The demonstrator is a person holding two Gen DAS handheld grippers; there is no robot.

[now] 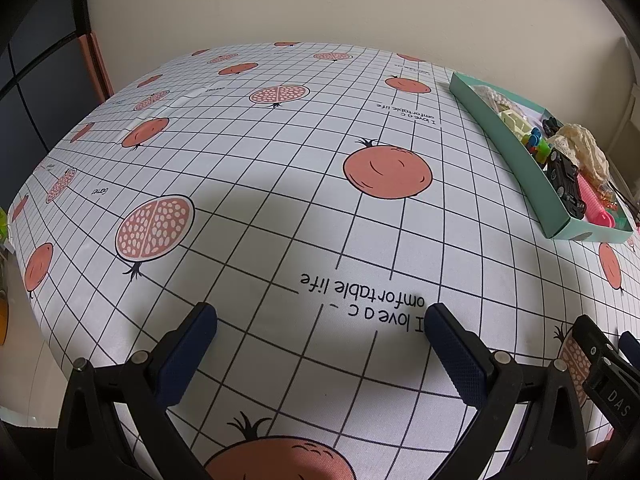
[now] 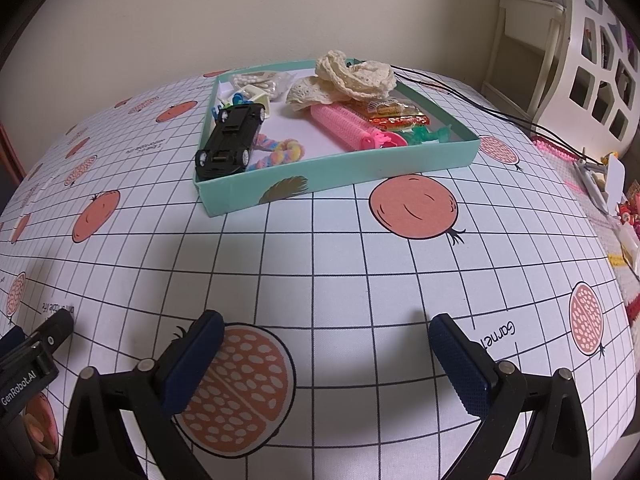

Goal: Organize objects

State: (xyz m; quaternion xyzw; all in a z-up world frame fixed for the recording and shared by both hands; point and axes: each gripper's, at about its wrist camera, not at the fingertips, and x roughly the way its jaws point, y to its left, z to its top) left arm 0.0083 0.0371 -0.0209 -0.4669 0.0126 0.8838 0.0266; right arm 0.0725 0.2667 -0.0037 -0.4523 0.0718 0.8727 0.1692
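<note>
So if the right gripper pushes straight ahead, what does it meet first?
Bare tablecloth at first, then probably the near wall of the shallow teal cardboard box; the open right gripper points slightly right of its centre, though depth is unclear.

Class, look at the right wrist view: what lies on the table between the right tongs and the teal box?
Nothing lies there. In the right wrist view, only bare patterned tablecloth stretches from the open right tongs to the teal box.

Shallow teal box (image 2: 344,168) sits on the tablecloth; black toy car (image 2: 230,136), pink roller (image 2: 348,126), cream lace (image 2: 352,76) inside.
</note>
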